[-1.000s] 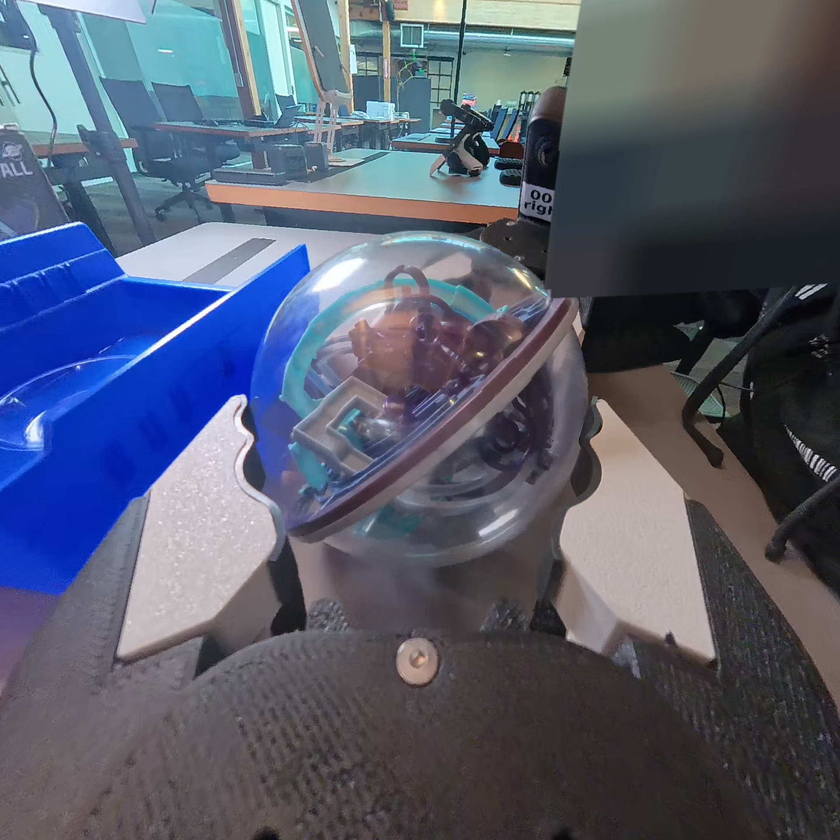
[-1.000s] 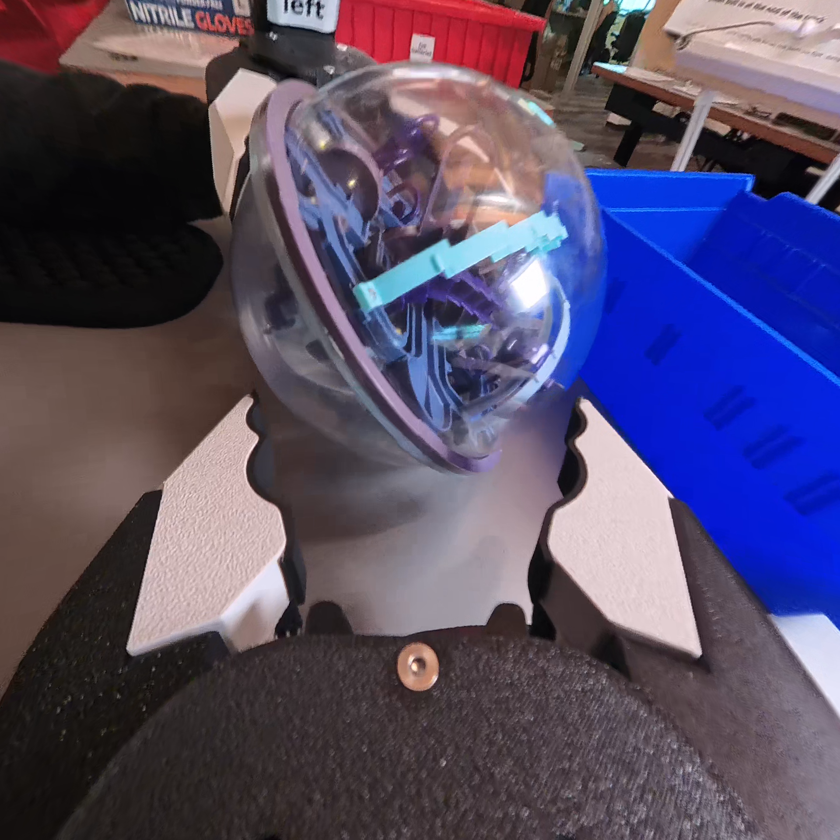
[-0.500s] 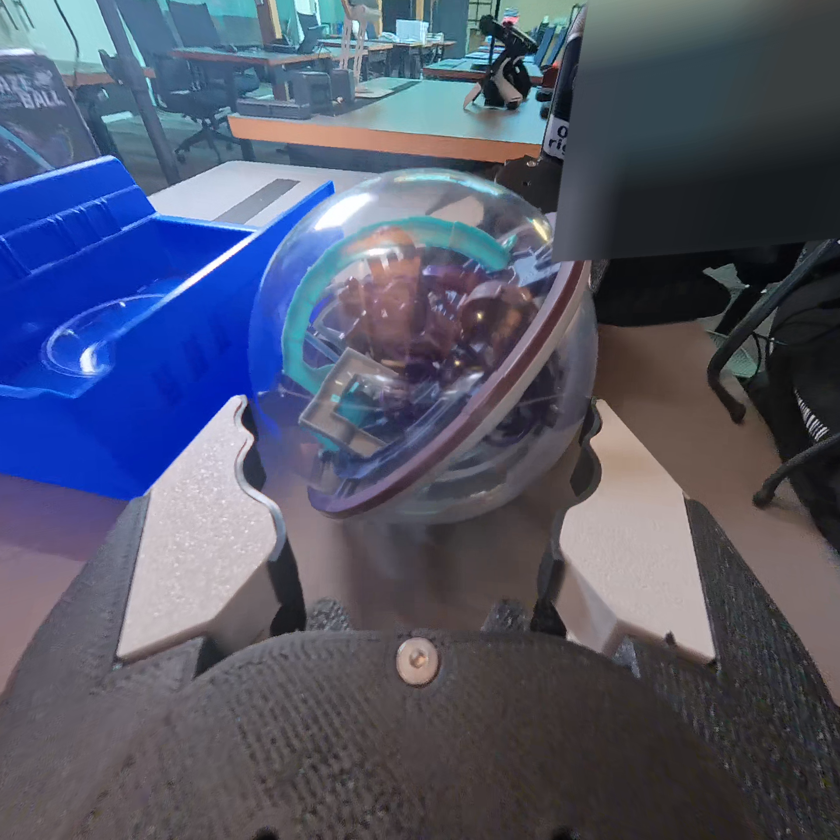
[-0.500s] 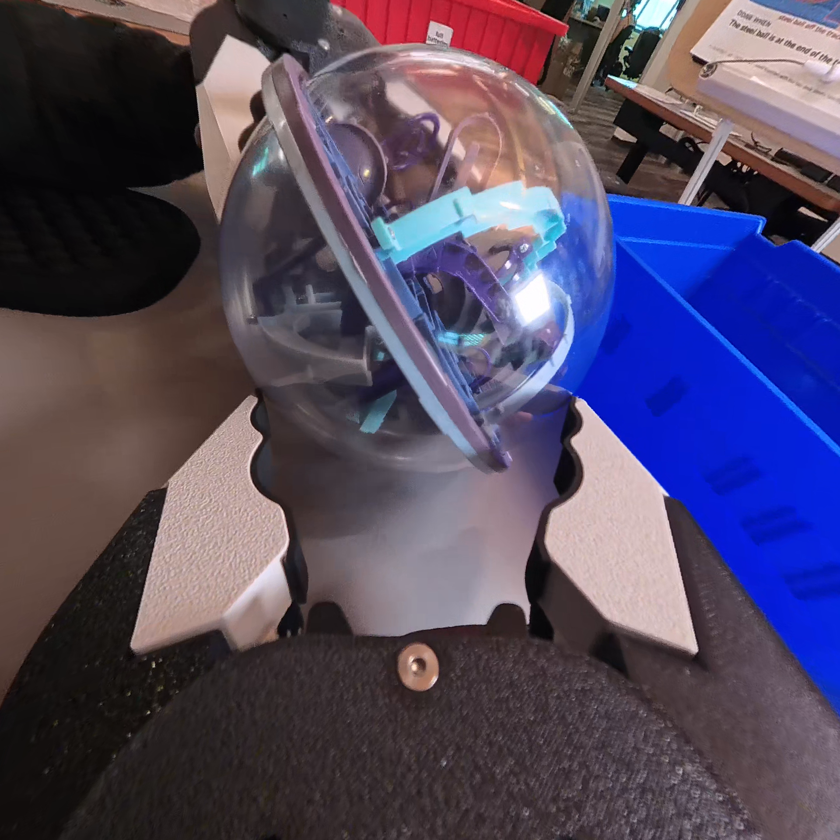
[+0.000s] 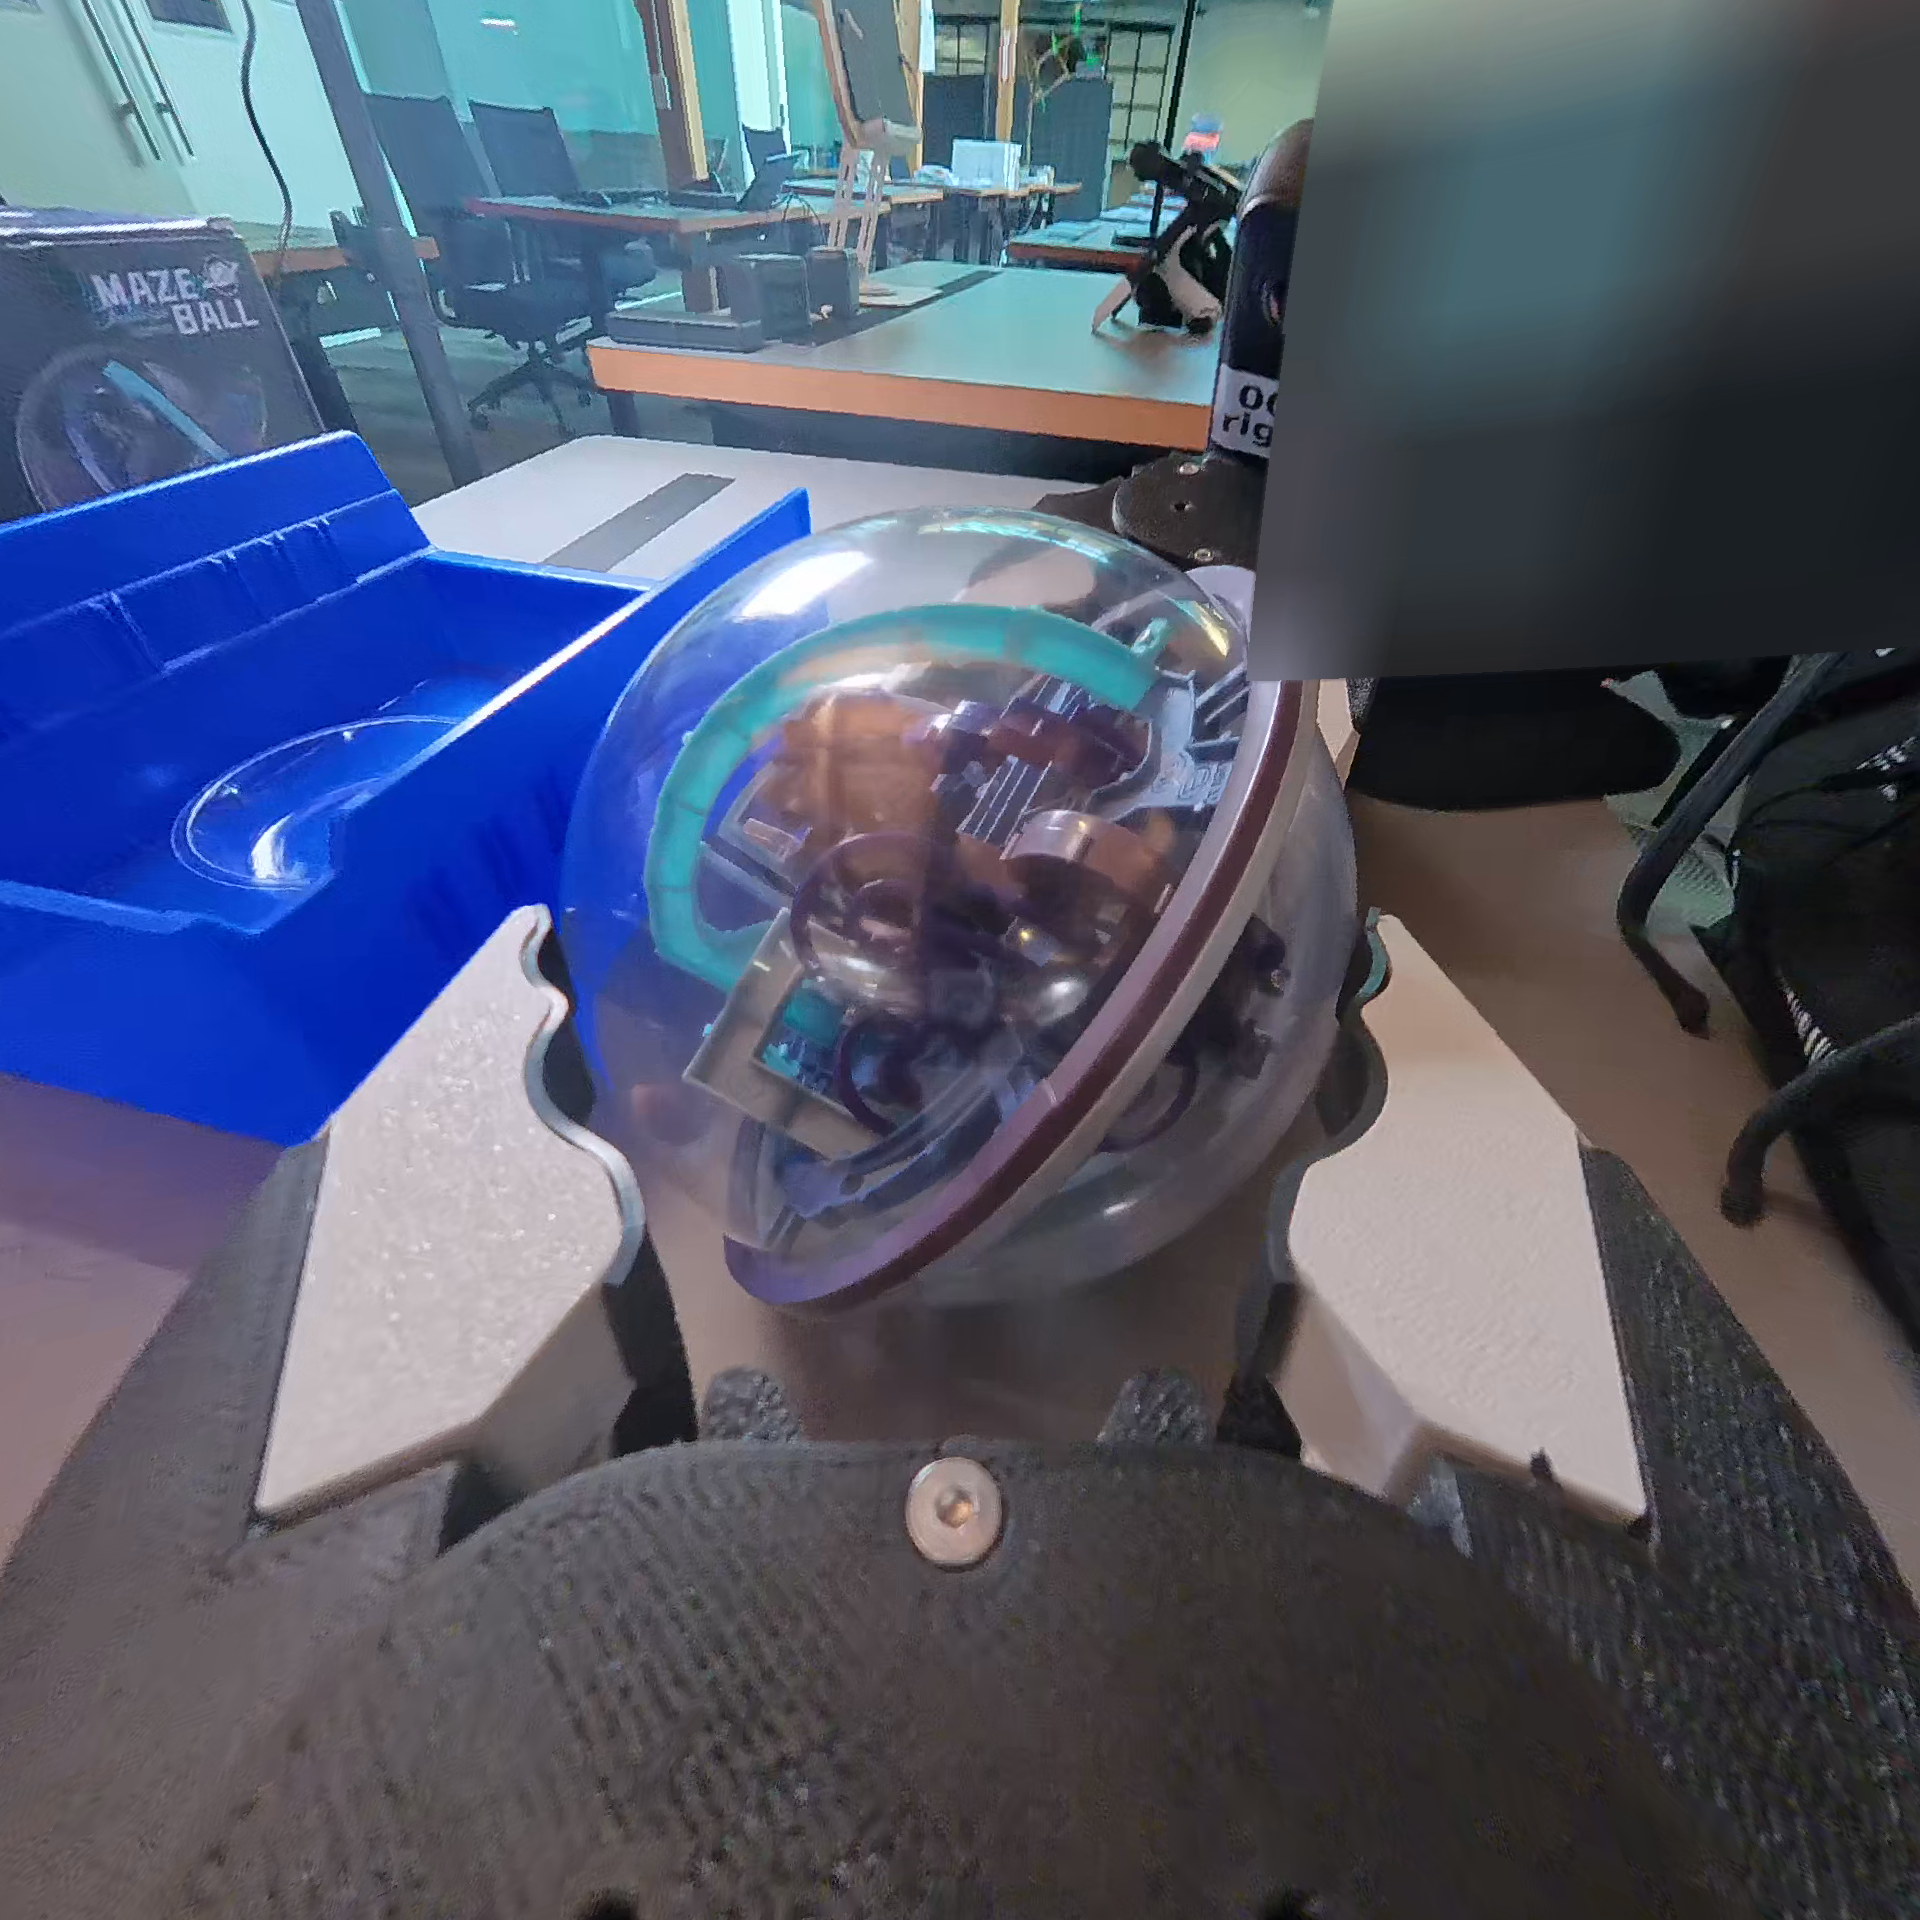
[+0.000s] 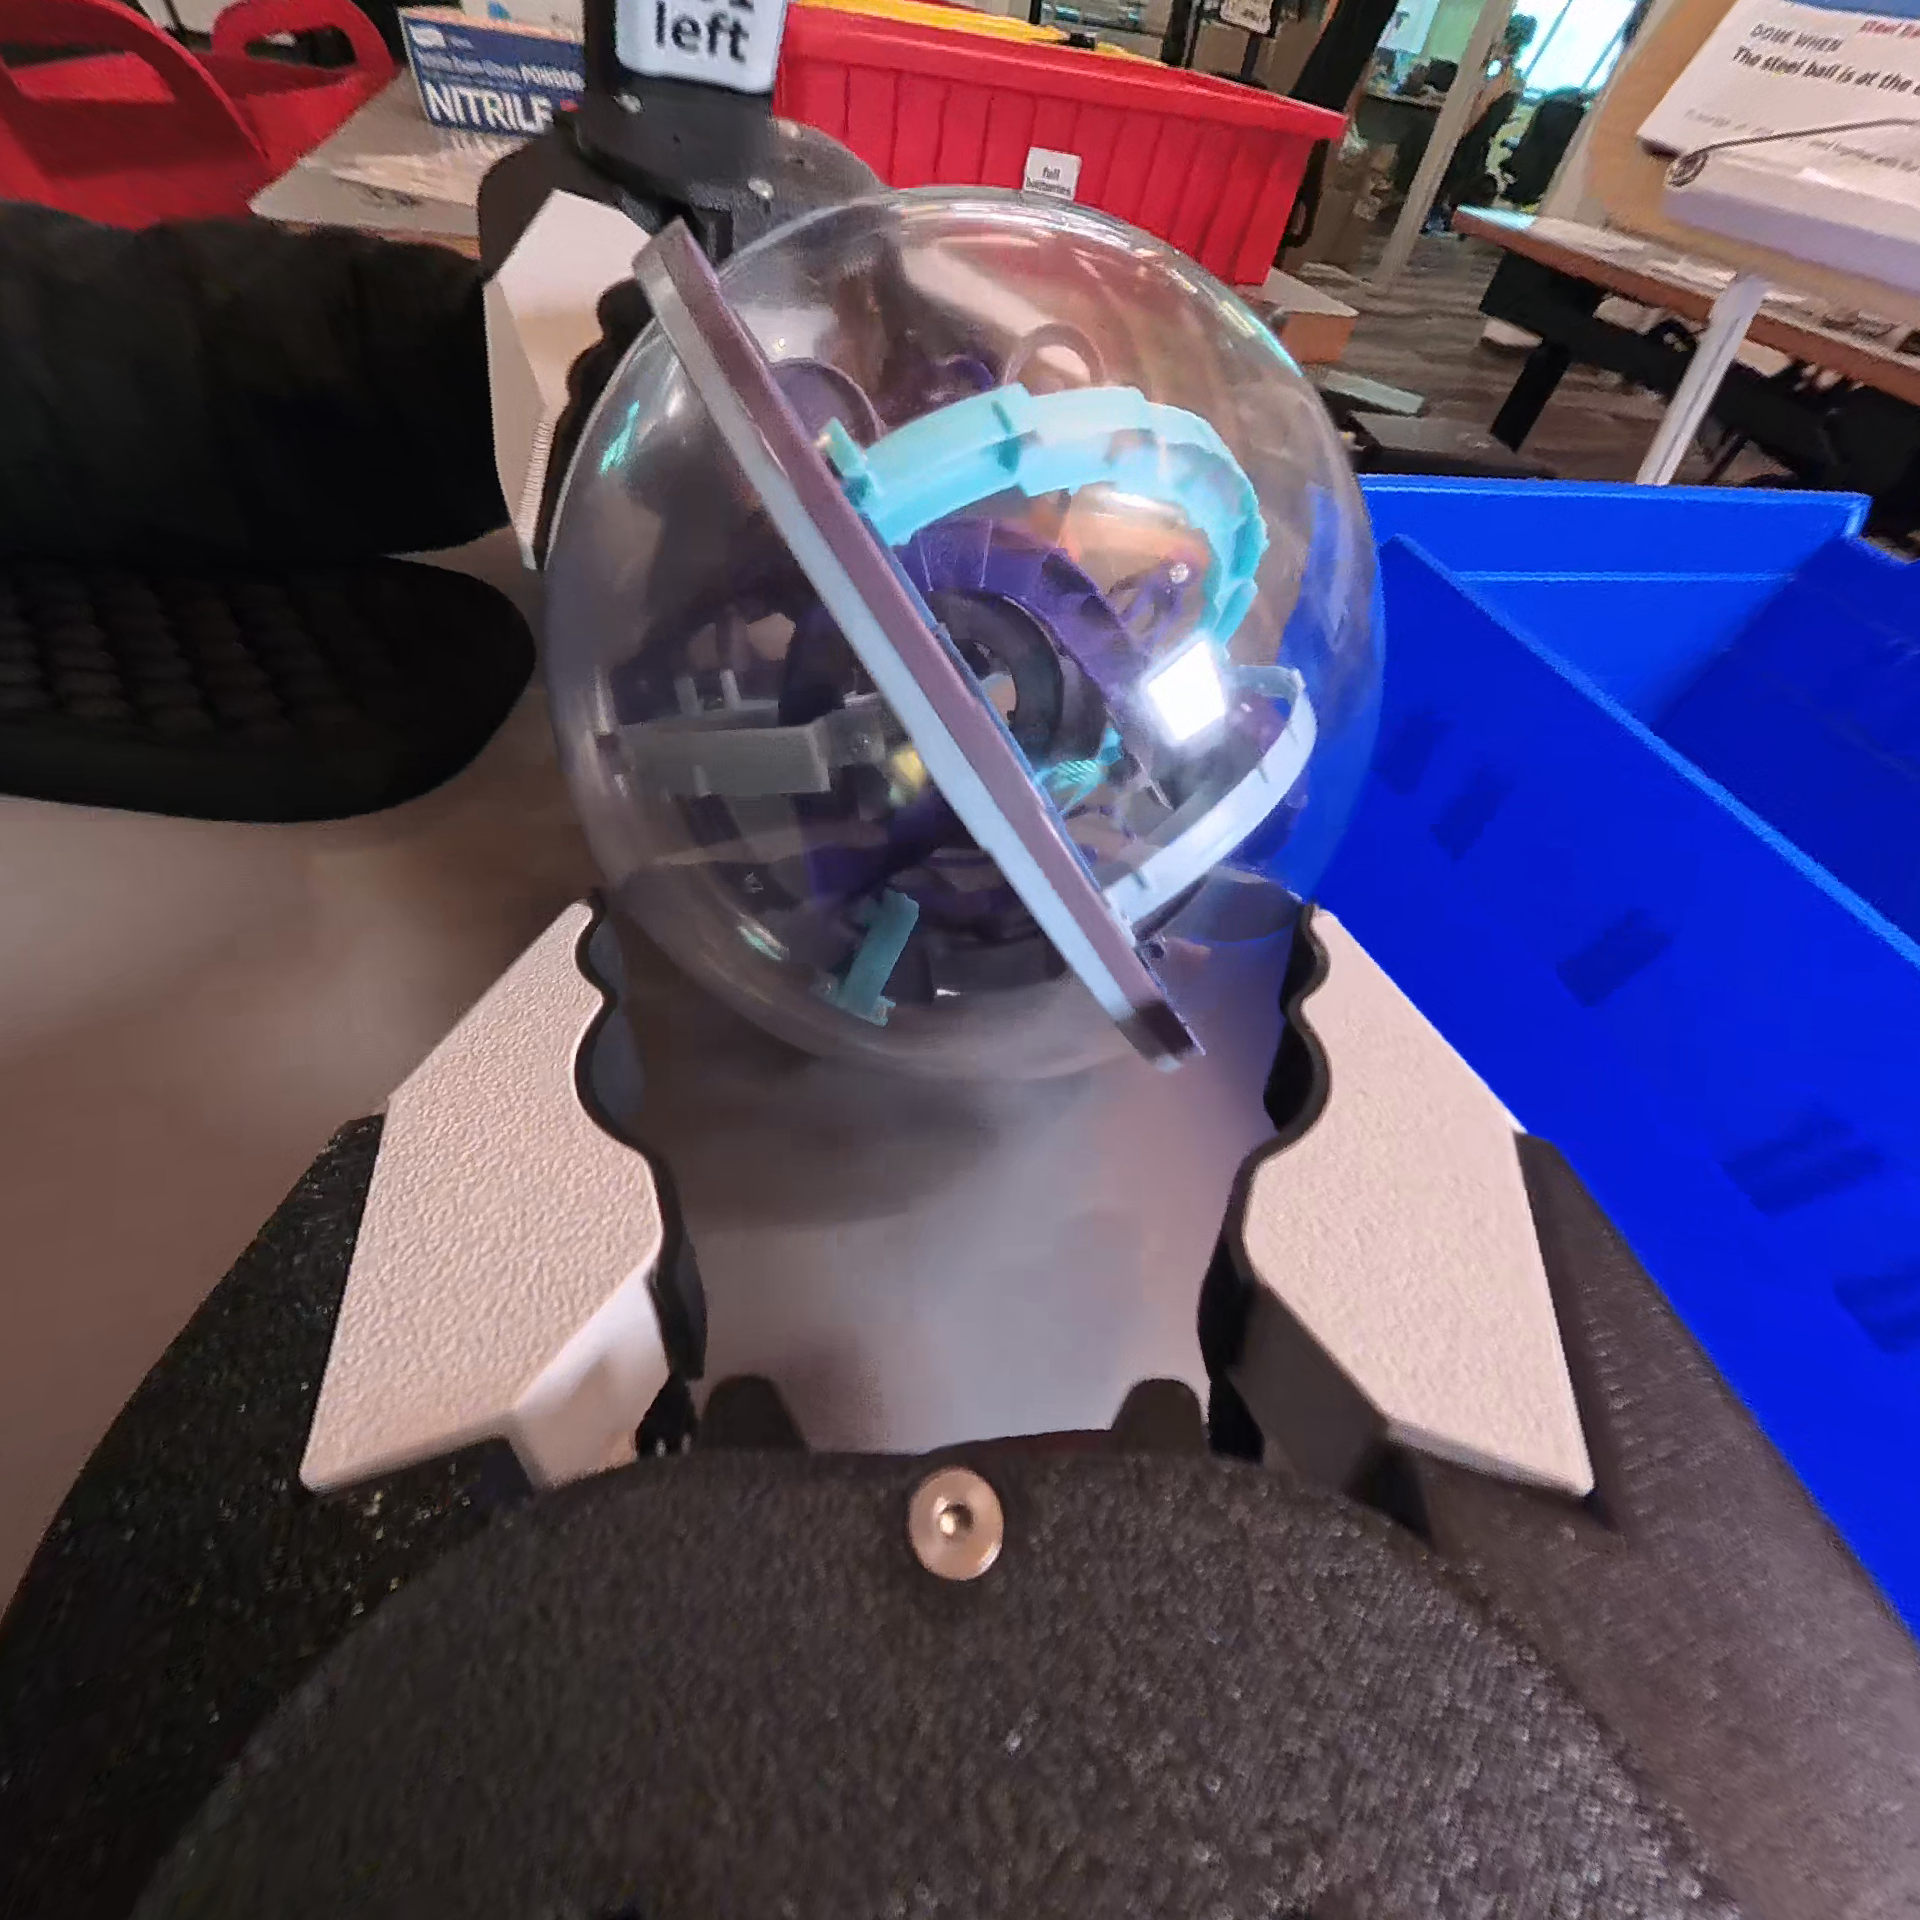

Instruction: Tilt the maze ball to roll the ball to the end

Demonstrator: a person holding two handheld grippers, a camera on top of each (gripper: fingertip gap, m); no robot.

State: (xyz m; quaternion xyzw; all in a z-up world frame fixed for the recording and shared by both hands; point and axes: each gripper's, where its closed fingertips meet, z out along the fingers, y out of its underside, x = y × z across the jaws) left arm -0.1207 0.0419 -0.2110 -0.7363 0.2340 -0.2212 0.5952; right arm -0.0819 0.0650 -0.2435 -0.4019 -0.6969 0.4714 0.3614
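Right wrist view, both tools (image 6: 951, 997) grasping tilted maze ball (image 6: 956, 634), blue bin (image 6: 1662, 831) beside

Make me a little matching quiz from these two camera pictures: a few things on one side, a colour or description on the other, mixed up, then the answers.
Things:
1. maze ball
2. bin
3. crate
4. curved track inside the ball

Descriptions:
A. red, behind the ball in the right wrist view
B. clear sphere with a tilted purple ring
C. turquoise
D. blue, open-topped, beside the ball

Pairs: 1-B, 2-D, 3-A, 4-C
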